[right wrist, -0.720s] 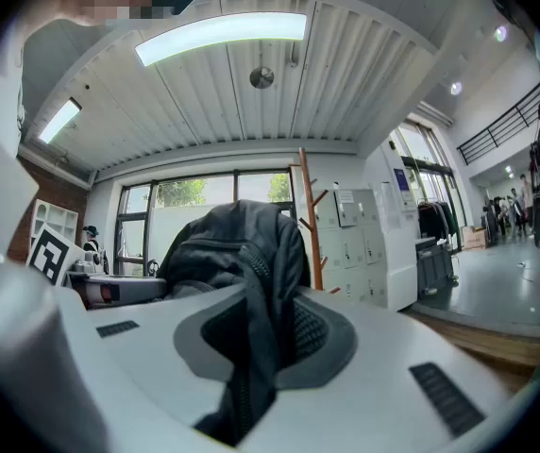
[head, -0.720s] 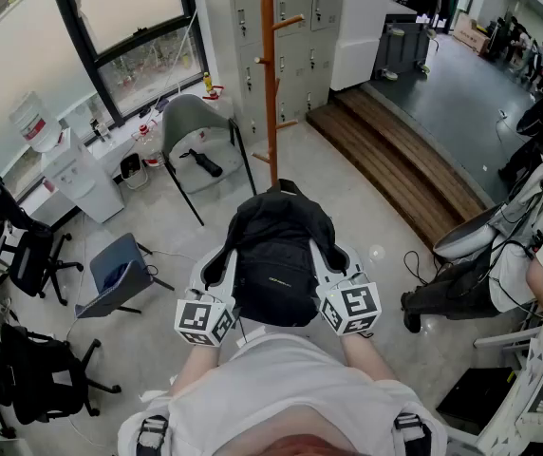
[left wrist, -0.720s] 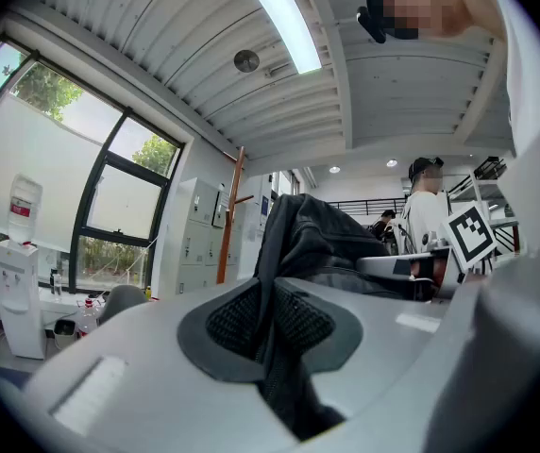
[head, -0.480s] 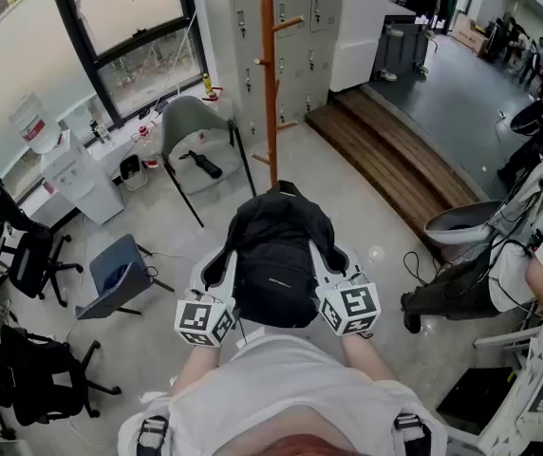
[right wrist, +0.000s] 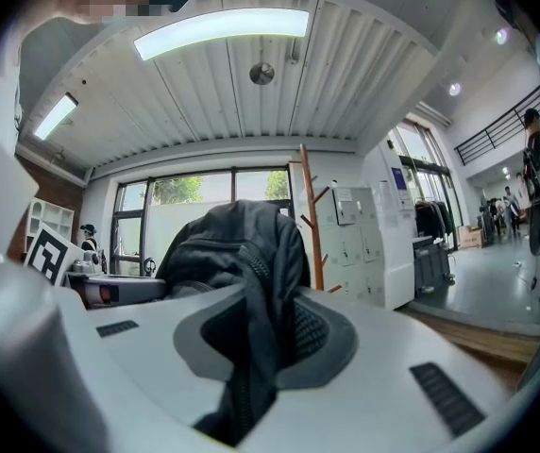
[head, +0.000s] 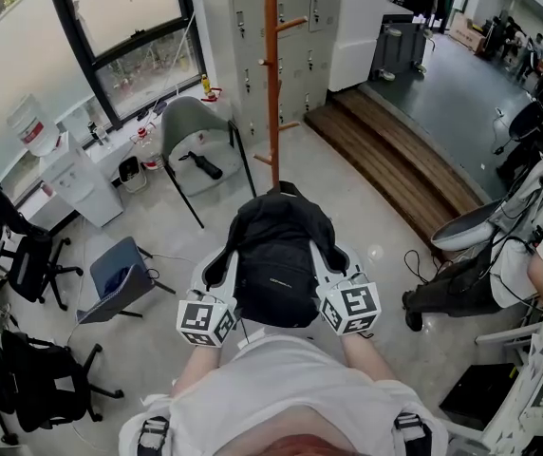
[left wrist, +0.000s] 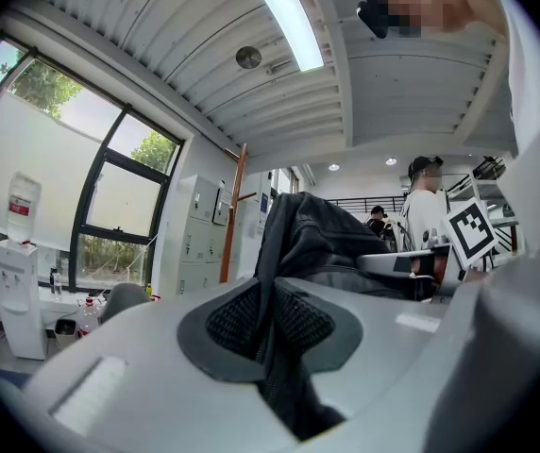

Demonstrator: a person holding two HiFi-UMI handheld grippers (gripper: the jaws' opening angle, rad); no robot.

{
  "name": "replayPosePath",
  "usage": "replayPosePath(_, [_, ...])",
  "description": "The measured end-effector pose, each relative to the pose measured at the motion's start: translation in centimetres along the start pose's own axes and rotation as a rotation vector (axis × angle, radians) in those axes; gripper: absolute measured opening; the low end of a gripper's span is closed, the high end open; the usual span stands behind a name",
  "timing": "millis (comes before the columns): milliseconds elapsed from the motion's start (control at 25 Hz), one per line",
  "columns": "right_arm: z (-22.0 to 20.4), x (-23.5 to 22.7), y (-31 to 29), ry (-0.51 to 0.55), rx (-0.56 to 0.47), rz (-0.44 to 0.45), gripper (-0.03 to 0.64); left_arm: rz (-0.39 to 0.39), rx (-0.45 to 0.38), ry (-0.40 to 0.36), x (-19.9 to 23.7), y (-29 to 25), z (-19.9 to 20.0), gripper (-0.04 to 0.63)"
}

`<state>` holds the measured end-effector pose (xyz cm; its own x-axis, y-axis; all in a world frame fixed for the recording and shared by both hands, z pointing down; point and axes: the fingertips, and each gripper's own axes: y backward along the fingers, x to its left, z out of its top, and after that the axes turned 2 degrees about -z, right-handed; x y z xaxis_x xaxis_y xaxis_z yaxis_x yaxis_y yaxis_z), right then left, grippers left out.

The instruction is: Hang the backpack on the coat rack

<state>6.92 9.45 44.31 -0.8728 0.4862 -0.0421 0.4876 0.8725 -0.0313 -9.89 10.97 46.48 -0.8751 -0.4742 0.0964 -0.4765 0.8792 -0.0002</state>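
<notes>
Left gripper (left wrist: 268,328) and right gripper (right wrist: 251,343), each clamped on black fabric of the backpack (head: 276,259), which is held between them above the grey floor (head: 366,212). The backpack's small white logo is illegible. The coat rack (head: 271,74) stands ahead across bare floor, before lockers (head: 300,27), with a grey chair (head: 196,126) to its left.

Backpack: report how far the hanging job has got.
Done: the backpack is off the floor, with the left gripper and right gripper each shut on its fabric. In hand: it is held out toward the coat rack. Left: close the gap and hook the backpack on a peg.
</notes>
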Motion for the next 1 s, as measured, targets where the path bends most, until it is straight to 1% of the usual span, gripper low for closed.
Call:
replayPosePath(360, [-0.3,2.5,-2.0,0.014,0.016,-0.025,0.043,-0.024,0.003,0.007,3.1,0.8,-0.4,0.054])
replayPosePath(640, [-0.7,4.1,-3.4,0.025,0.021,-0.049,0.043,-0.062,0.011,0.017,5.5,0.9,-0.9,0.054])
replayPosePath(840, [-1.3,3.7,-5.0,0.018,0.035,-0.05,0.043,-0.072,0.035,0.012,6.6,-0.2,-1.4,0.052])
replayPosePath(1000, [-1.8,2.2,-6.6,0.001,0.042,-0.036,0.043,-0.058,0.052,0.01,7.1,-2.2,-1.8,0.053])
